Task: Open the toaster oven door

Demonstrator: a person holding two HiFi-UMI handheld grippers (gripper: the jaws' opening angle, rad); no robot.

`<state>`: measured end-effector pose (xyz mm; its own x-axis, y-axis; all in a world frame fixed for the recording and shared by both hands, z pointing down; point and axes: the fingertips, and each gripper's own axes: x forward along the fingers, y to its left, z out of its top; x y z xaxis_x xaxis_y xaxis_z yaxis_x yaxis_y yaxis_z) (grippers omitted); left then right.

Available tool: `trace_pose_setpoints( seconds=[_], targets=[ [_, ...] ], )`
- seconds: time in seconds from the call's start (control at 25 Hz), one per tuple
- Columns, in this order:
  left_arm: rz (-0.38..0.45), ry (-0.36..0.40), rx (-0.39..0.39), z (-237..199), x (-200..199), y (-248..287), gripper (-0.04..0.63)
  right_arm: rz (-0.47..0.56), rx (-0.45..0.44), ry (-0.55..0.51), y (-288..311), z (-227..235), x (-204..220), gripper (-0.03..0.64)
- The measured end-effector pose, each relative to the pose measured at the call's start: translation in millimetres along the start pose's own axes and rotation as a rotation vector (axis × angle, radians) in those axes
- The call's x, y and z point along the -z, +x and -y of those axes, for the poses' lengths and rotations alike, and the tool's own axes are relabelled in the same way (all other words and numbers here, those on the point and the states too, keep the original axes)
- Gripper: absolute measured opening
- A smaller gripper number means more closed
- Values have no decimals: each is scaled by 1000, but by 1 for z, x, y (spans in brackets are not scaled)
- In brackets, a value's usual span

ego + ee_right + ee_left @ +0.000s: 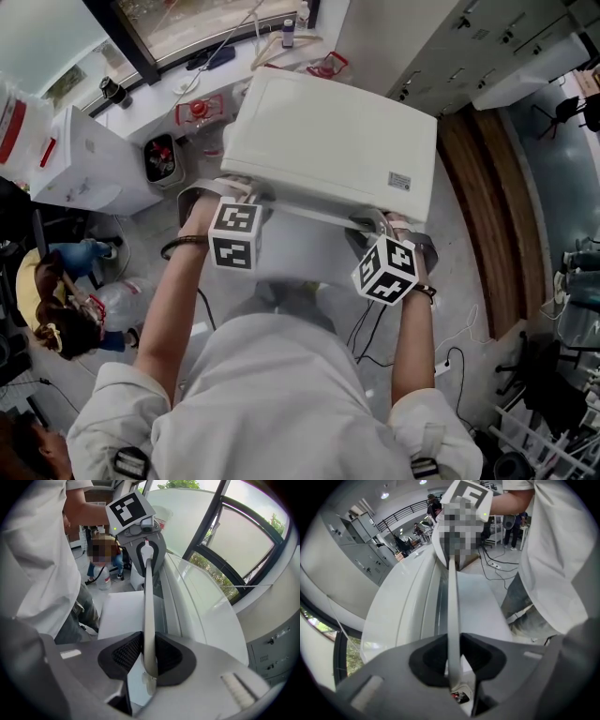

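Person's white shirt [281, 394] filled the bottom of the head view, both arms stretched to the white toaster oven [333, 141] just ahead. Left tool [452, 660] and right tool [149, 656] were each pinched tight on the door handle [146, 606], one near each end. Door [300, 253] looked tipped out a bit.

Head view looks steeply down; gripper views closely share the handle [453, 606]
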<state>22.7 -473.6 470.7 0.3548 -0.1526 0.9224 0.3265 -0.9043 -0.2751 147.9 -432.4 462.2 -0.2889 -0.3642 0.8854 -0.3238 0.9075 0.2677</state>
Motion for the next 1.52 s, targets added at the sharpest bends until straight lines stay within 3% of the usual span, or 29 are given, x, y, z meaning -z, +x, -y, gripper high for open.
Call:
trace_pose_setpoints(
  seconds=[0.52,0.72,1.52],
  targets=[
    [8,11,-43,13,-1,-2,77,-32,46,23,0,-14,0,80],
    [-18,2,-93,20,-3,1,77,-18,74,13,0,-22,3,79],
    [-106,-18,-197,97,0,18,72,-11,135,-36,10,-102,10,74]
  ],
)
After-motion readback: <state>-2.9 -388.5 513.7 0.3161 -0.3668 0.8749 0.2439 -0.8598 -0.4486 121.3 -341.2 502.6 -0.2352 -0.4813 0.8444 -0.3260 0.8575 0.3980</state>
